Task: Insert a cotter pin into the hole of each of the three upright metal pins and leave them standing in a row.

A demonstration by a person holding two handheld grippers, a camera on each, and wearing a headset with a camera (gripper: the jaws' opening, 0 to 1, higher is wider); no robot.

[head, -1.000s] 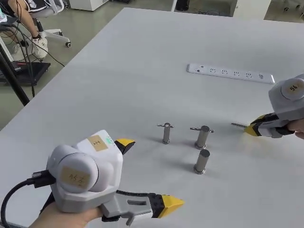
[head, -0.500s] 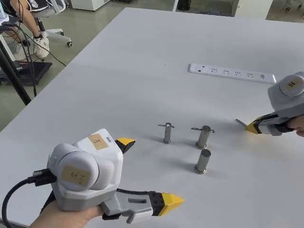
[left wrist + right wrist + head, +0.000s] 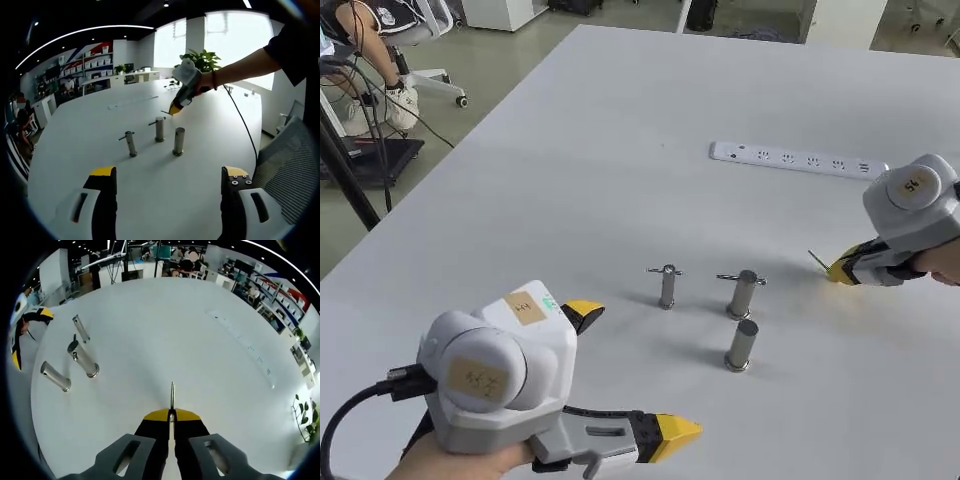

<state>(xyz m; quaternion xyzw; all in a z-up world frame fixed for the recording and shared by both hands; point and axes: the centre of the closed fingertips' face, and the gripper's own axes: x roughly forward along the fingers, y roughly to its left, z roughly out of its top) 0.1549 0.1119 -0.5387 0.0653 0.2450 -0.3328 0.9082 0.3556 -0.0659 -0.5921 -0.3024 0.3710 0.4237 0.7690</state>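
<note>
Three upright metal pins stand mid-table. The left pin [image 3: 667, 287] and the middle pin [image 3: 742, 294] each carry a cotter pin through the top. The front pin [image 3: 742, 344] is bare. My right gripper [image 3: 836, 271] is shut on a thin cotter pin [image 3: 816, 261], a short way right of the pins, just above the table. In the right gripper view that cotter pin [image 3: 172, 390] sticks out past the closed jaws, with the bare pin [image 3: 55, 376] far left. My left gripper [image 3: 630, 372] is open near the table's front edge, and its view looks toward the three pins [image 3: 159, 129].
A white power strip [image 3: 798, 160] lies beyond the pins at the back right. Past the table's left edge are cables, a stand and a seated person's legs [image 3: 380, 60]. Bare tabletop [image 3: 570, 170] surrounds the pins.
The held cotter pin has swung from pointing left to pointing up and left as the right gripper turned slightly. The left gripper has barely moved. The head camera shifted a little.
</note>
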